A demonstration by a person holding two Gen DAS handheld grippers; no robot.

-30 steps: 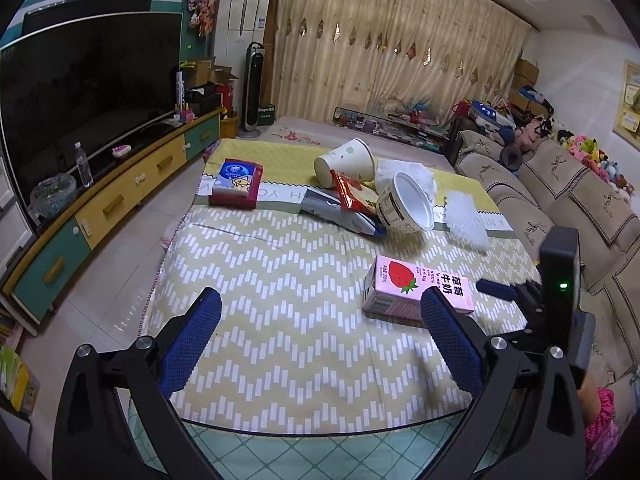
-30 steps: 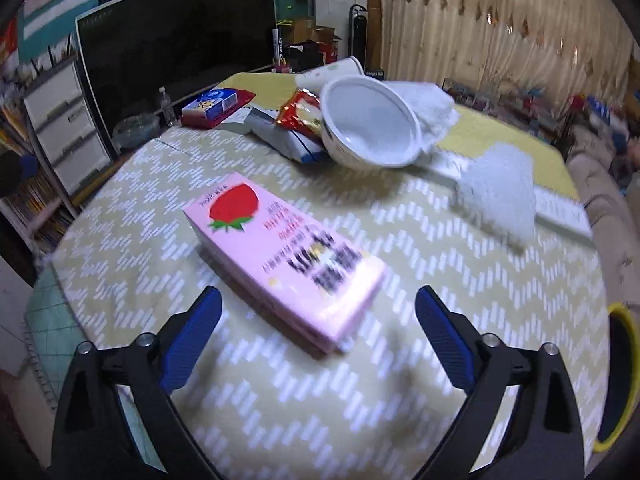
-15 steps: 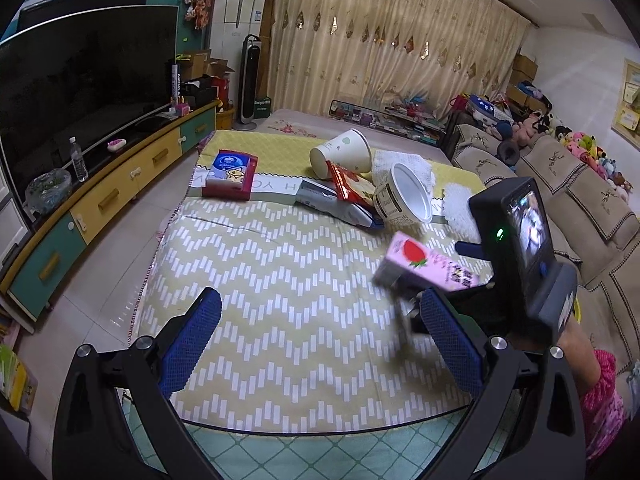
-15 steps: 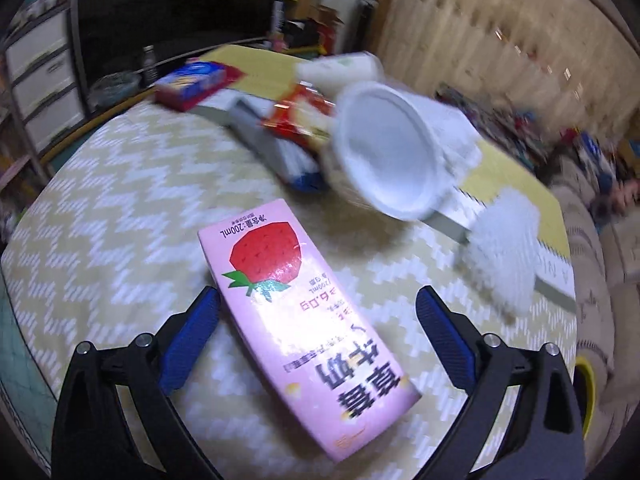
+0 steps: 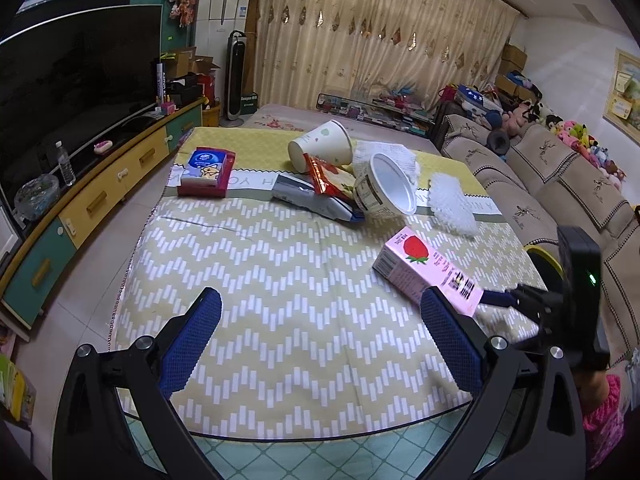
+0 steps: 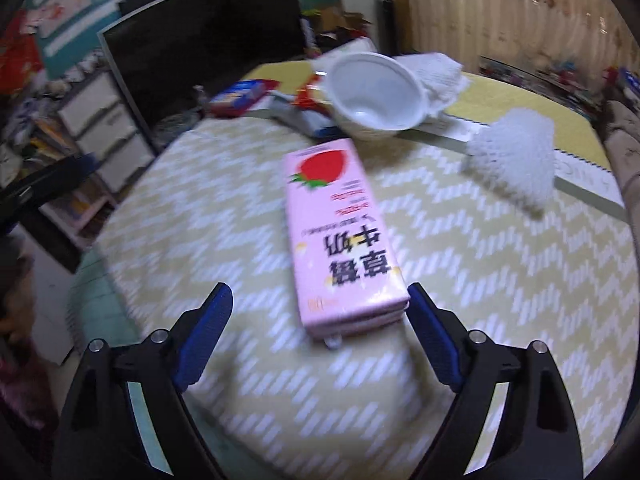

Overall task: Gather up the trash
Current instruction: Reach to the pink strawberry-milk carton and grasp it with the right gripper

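Change: the right tool point(image 6: 316, 316) has swung around the pink strawberry milk carton point(image 6: 340, 232), which now lies lengthwise between its jaws instead of slantwise; the jaws have just been closing, with the carton's near end between them.
Right tool: jaws apart; the right pad looks to be touching the carton's near corner, the left pad stands clear of it; not clamped.
Left tool point(image 5: 320, 336): jaws wide apart, nothing between them, hanging over the desk point(image 5: 280, 280) with its chevron cloth.
Carton: flat on the desk, strawberry end pointing away from the right tool; from the left tool it lies ahead and to the right, partly behind the right finger.
White bowl point(image 6: 376, 96): tipped on its side, straight beyond the carton's far end.
Foam net point(image 6: 516, 160): ahead and right of the right tool.
Snack wrappers point(image 5: 324, 188): ahead of the left tool, beside the bowl.
Paper cup point(image 5: 320, 150): on its side, beyond the wrappers.
Red box point(image 5: 206, 174): far ahead, left of the wrappers.
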